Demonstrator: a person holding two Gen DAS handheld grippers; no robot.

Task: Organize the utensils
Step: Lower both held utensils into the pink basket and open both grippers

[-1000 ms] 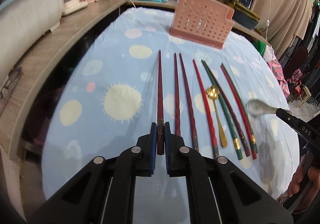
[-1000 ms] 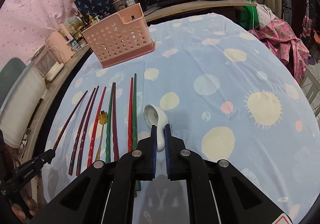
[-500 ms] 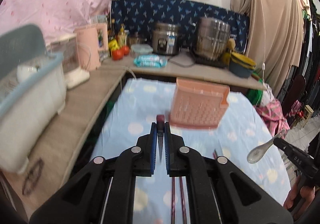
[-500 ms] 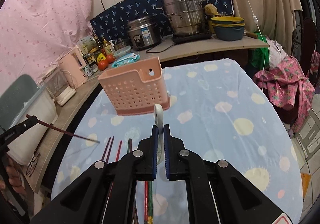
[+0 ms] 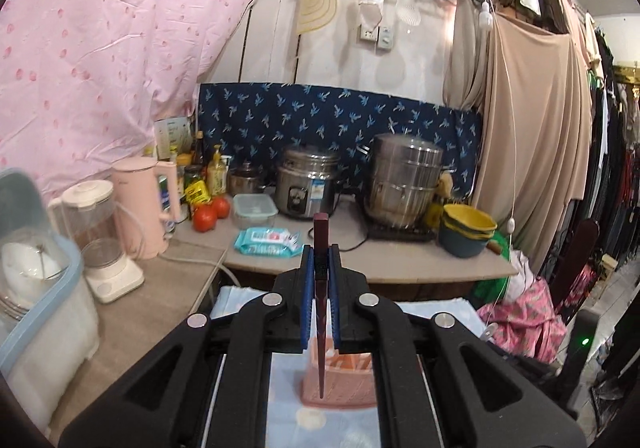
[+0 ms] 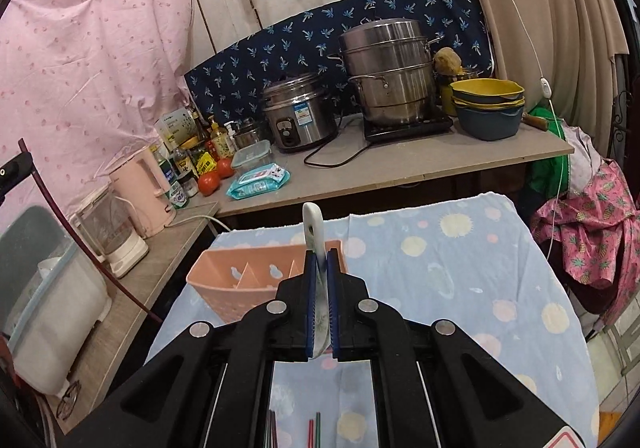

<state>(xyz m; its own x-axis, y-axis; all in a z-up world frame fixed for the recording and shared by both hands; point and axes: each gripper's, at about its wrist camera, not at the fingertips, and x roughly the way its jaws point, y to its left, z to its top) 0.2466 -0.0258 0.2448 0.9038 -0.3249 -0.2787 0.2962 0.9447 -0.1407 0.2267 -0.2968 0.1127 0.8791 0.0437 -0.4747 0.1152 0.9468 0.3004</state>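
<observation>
My left gripper (image 5: pixel 320 260) is shut on a dark red chopstick (image 5: pixel 321 328) held nearly upright, its thin tip hanging over the pink perforated utensil basket (image 5: pixel 340 380). The same chopstick (image 6: pixel 72 232) shows at the left of the right wrist view, slanting down towards the table's edge. My right gripper (image 6: pixel 319 268) is shut on a white ceramic spoon (image 6: pixel 312 224), handle end up, held above the table just in front of the basket (image 6: pixel 240 288). The tips of several red and green chopsticks (image 6: pixel 312 428) lie on the blue spotted tablecloth (image 6: pixel 460 288) below.
A counter (image 6: pixel 400 167) behind the table holds a rice cooker (image 6: pixel 298 111), a steel steamer pot (image 6: pixel 388 75), stacked bowls (image 6: pixel 488 107), tomatoes, bottles and a wipes pack. A pink kettle (image 5: pixel 144 203), a blender (image 5: pixel 100 240) and a dish bin (image 5: pixel 40 288) stand on the left counter.
Both grippers lifted their utensils off the table and tilted up. The chopstick went from lying flat to hanging tip-down over the basket; the spoon now stands handle-up near the basket.
</observation>
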